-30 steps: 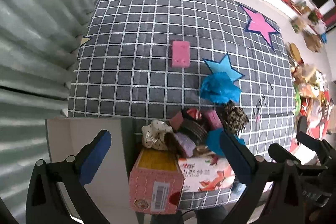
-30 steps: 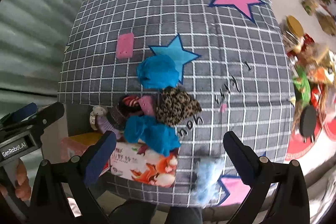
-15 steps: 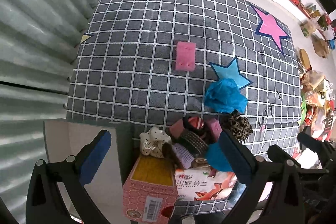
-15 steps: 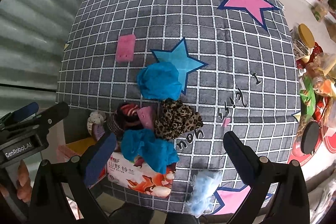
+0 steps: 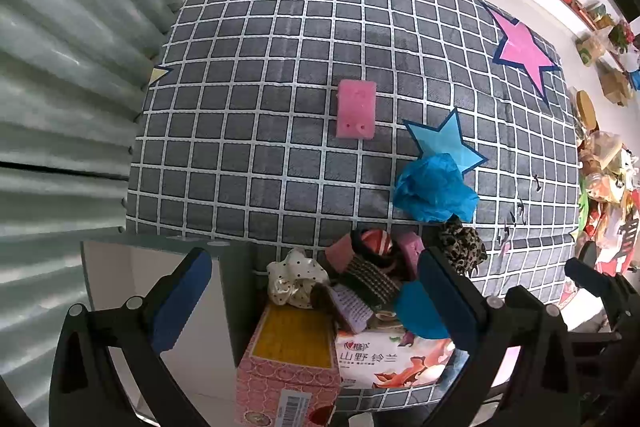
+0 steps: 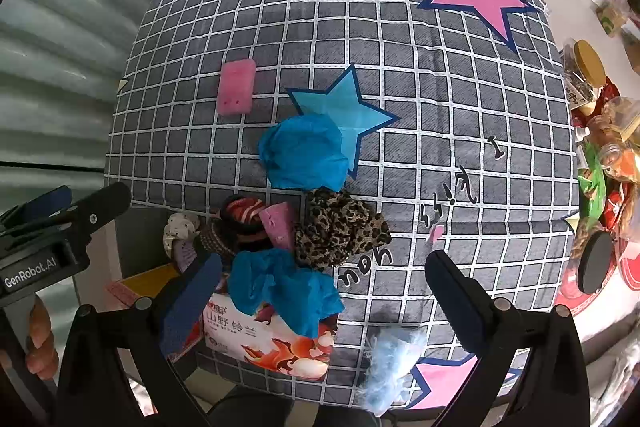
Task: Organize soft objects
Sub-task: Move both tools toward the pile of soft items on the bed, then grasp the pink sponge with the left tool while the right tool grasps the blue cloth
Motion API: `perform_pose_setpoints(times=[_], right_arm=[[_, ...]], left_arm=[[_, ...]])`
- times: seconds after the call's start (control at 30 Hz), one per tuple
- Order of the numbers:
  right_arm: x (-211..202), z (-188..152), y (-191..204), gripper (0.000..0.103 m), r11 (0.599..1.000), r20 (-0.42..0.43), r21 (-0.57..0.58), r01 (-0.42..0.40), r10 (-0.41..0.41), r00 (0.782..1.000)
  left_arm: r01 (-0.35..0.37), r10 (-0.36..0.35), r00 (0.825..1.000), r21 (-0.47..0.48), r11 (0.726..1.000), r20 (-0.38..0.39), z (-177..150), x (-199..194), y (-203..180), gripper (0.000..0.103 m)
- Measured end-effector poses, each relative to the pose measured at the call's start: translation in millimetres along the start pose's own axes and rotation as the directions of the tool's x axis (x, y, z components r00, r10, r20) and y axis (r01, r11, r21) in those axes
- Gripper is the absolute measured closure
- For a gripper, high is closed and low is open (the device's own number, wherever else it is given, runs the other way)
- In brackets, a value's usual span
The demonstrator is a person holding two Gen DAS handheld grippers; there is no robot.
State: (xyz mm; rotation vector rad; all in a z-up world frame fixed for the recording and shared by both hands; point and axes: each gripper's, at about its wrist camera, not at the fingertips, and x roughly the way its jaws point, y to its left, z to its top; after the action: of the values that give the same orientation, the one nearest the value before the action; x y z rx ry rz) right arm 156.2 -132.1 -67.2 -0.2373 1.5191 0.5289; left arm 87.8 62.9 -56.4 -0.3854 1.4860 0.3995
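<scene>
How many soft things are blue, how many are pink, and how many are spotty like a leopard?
Blue: 3, the crumpled blue cloth, the blue cloth on the tissue pack, the pale blue fluffy piece
Pink: 2, the flat pink sponge, the small pink sponge
Leopard: 1, the leopard scrunchie
Total: 6

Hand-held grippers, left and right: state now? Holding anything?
Left hand-held gripper: open, holding nothing.
Right hand-held gripper: open, holding nothing.
</scene>
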Motion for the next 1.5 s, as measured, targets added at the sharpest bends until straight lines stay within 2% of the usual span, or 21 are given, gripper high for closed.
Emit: perform_pose_setpoints(times=[0.33, 0.63, 0.83, 0.9, 1.07, 1.23, 1.5], right_arm=[[5, 5, -3, 0.001, 1.0, -0.002, -0.003, 0.017, -0.017, 1.0], [17, 18, -6, 0.001, 1.0, -0.018, -0.014, 0.028, -0.028, 0.999], [36, 31, -3, 0.001, 1.0, -0.027, -0.028, 0.01, -0.01, 1.0], [45, 37, -1, 0.001, 0.999, -0.027, -0.033, -0.006, 0.005, 1.0], [72, 48, 3, 0.001, 0.999, -0.039, -0.039, -0.036, 0.034, 0.999], [103, 58, 6, 0.001, 0.998, -0.05, -0.041, -0.055, 0.053, 0.997], [141, 68, 10, 0.001, 0.998, -0.065, -0.052, -0.044, 0.04, 0.997]], left_arm=[[-0.016, 0.016, 1.0, 0.006, 1.0, -0.003, 8, 3, -3, 0.0], [-0.035, 0.036, 0.999, 0.01, 0.999, -0.024, 24, 22, -9, 0.0], [-0.052, 0.051, 0.997, -0.01, 0.999, -0.058, 43, 50, -13, 0.0], [-0.077, 0.076, 0.995, -0.017, 0.997, -0.059, 52, 61, -14, 0.0], [-0.092, 0.089, 0.994, -0.043, 0.995, -0.07, 79, 99, -14, 0.0], [-0.117, 0.115, 0.991, -0.023, 0.993, -0.073, 96, 133, -23, 0.0], [-0.141, 0.14, 0.987, -0.005, 0.99, -0.081, 110, 174, -32, 0.0]])
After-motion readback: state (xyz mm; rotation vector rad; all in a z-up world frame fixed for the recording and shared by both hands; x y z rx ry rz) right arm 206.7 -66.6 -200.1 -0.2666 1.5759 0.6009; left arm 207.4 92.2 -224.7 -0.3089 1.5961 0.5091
